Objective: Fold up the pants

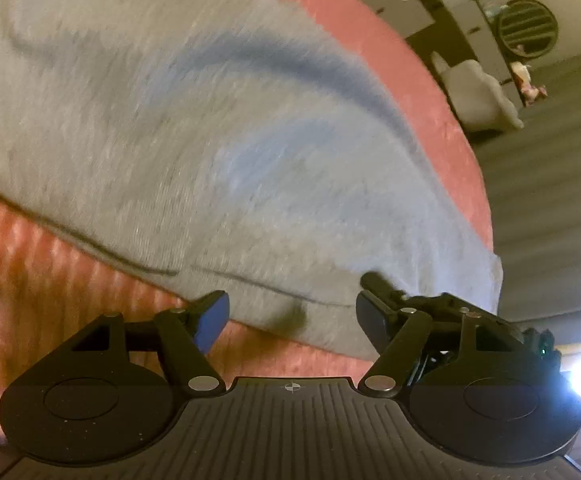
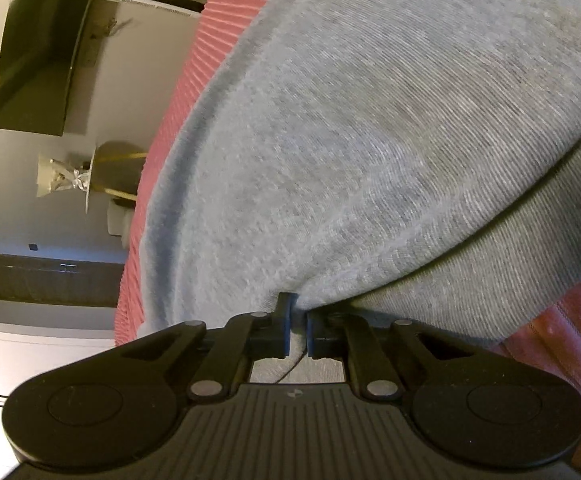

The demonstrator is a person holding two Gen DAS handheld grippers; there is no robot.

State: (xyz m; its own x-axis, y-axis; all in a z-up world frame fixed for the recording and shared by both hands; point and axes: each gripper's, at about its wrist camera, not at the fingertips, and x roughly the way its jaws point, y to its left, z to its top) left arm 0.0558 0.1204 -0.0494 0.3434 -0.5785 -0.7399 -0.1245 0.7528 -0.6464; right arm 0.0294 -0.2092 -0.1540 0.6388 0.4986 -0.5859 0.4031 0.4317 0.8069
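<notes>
Grey pants (image 1: 178, 128) lie spread over a pink ribbed bedcover (image 1: 50, 280). In the left wrist view my left gripper (image 1: 292, 316) stands open just above the near edge of the grey cloth, with nothing pinched between its blue pads; the picture is blurred. In the right wrist view the grey pants (image 2: 370, 140) fill most of the frame, and a ribbed waistband or cuff (image 2: 510, 240) runs along the right. My right gripper (image 2: 298, 330) is shut on a fold of the pants, with the fabric bunched between its pads.
The pink bedcover (image 2: 194, 92) ends at an edge, with dark floor (image 1: 550, 200) beyond. A pale armchair (image 1: 478, 96) and a dark cabinet stand across the room. A dark screen (image 2: 38, 56) and a small round table (image 2: 94, 176) appear in the right wrist view.
</notes>
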